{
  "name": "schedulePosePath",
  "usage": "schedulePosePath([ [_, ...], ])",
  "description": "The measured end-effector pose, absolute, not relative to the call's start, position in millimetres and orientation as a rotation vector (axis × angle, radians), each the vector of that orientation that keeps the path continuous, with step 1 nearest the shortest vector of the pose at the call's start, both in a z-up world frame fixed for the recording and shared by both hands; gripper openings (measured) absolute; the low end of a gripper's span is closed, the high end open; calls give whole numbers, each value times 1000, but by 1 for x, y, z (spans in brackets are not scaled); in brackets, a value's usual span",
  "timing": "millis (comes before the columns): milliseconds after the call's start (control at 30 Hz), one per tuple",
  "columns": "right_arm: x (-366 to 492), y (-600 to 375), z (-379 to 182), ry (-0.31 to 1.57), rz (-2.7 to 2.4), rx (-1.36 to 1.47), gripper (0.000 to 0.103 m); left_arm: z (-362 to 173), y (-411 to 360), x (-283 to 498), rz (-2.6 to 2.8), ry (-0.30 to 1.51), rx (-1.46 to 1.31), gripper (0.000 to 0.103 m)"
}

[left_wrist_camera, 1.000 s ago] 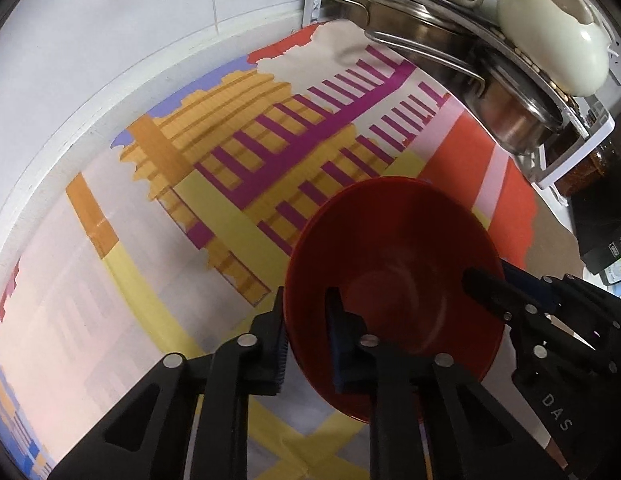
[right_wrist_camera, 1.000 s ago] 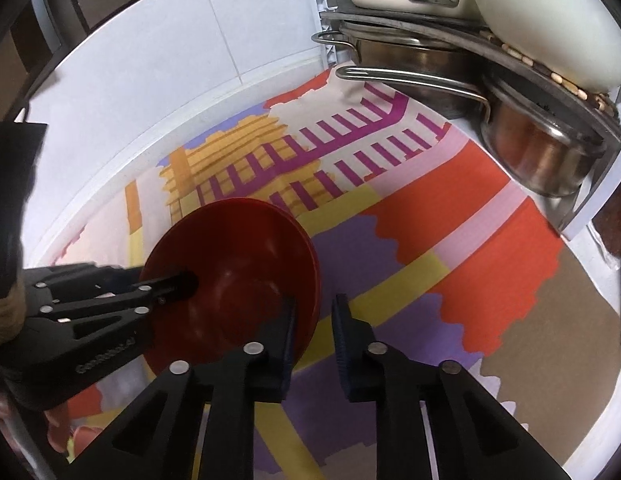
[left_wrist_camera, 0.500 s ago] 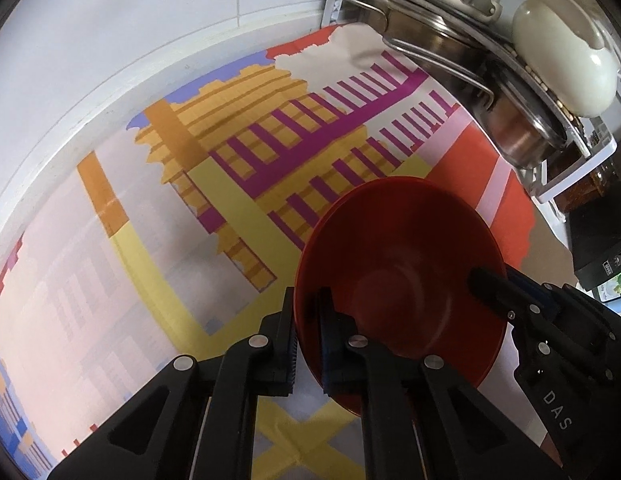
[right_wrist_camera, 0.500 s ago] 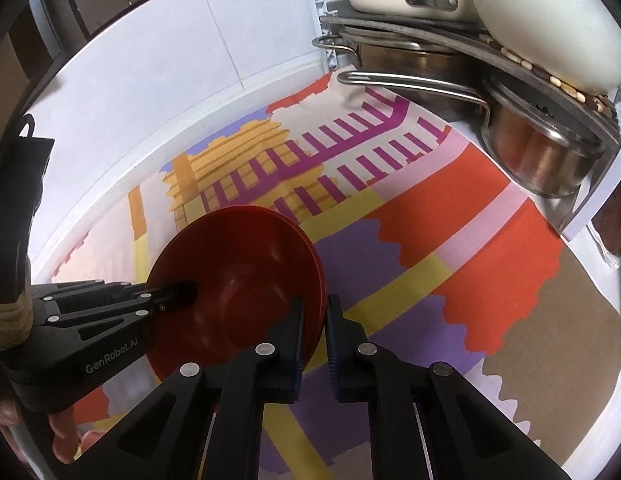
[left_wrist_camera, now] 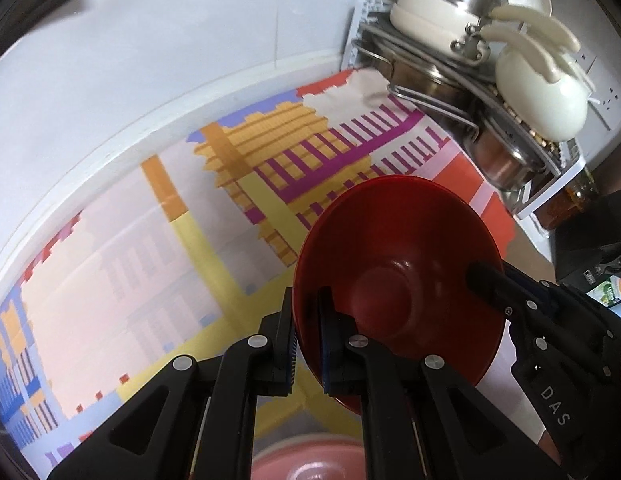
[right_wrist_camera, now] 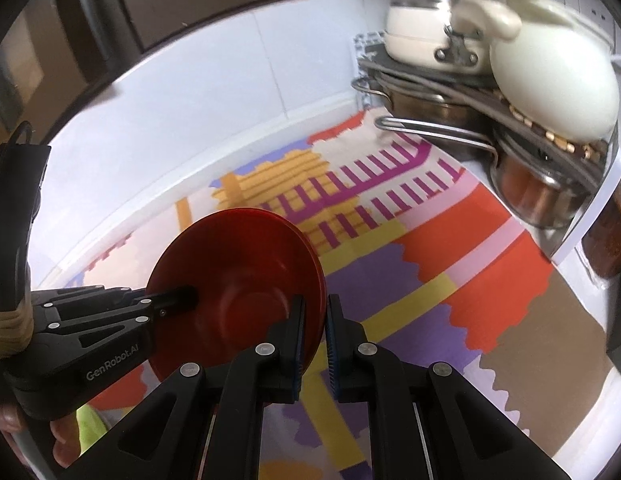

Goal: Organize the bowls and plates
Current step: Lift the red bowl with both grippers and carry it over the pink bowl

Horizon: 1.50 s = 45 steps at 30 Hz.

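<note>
A red bowl (left_wrist_camera: 402,280) is held in the air above the patterned mat (left_wrist_camera: 182,240), between both grippers. My left gripper (left_wrist_camera: 306,336) is shut on the bowl's near-left rim. My right gripper (right_wrist_camera: 313,334) is shut on the opposite rim of the same bowl (right_wrist_camera: 238,280). In the left wrist view the right gripper reaches in from the right, one finger inside the bowl. A pink dish (left_wrist_camera: 310,460) lies below my left gripper at the bottom edge.
A dish rack (right_wrist_camera: 490,92) at the back right holds steel pots, a cream pot and a white lid. White tiled wall (left_wrist_camera: 150,60) runs along the back. Dark items (left_wrist_camera: 590,264) stand at the right edge.
Both grippers closed tighter on the bowl's rim and lifted it; the views pulled up and back, showing more wall and rack. The pink dish came into view below.
</note>
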State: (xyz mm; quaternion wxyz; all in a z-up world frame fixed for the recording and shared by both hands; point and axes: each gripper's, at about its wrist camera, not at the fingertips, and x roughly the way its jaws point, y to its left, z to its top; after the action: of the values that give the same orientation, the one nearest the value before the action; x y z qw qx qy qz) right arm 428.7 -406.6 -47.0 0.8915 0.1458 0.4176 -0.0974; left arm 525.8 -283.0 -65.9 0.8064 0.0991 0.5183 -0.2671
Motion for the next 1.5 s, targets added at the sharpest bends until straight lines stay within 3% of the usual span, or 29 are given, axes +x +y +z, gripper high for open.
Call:
schedulePosePath([
  [667,376,-340,-8,810,-76,224,11,-25,-207,446,-475,1027,107,13],
  [1500,342,-292,-37,916,44,131,11,-73,-153,391,-377,1152,-27,13],
])
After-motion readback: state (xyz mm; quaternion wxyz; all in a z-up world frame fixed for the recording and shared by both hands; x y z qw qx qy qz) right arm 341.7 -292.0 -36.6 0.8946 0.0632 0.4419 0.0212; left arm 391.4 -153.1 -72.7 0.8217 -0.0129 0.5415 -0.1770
